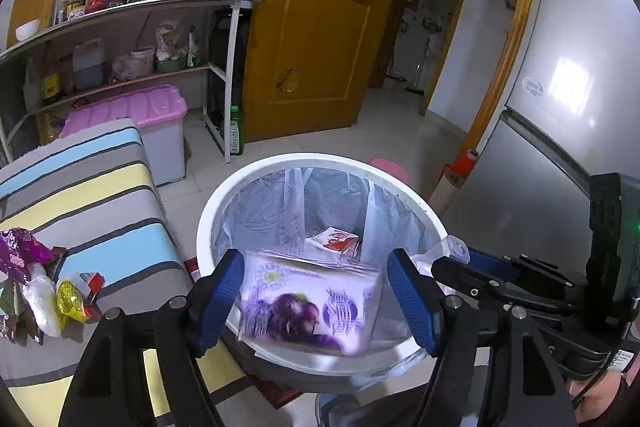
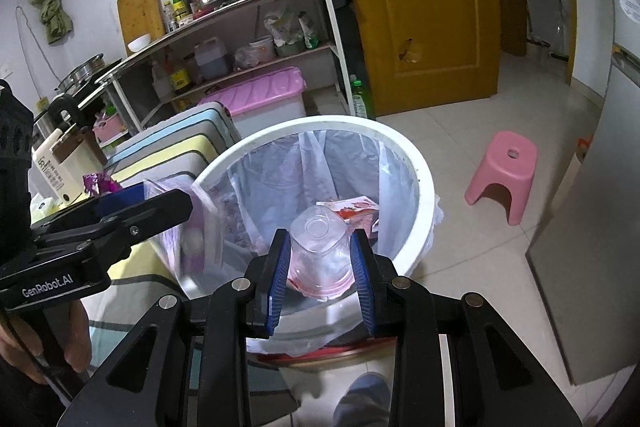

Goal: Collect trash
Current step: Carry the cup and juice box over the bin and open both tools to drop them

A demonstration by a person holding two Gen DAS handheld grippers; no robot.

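Between our right gripper's (image 2: 320, 267) pads we clamp a clear cup (image 2: 318, 253), upside down over the near rim of the white bin (image 2: 424, 187). Between our left gripper's (image 1: 316, 303) blue pads, which stand wide, hangs a blurred purple packet (image 1: 310, 301) over the same rim; we cannot tell whether the pads touch it. Beyond both jaws a red-and-white carton (image 2: 356, 211) lies on the bin's liner (image 1: 280, 203), and left of the left jaws more wrappers (image 1: 36, 291) lie on the striped cushion (image 1: 100, 195).
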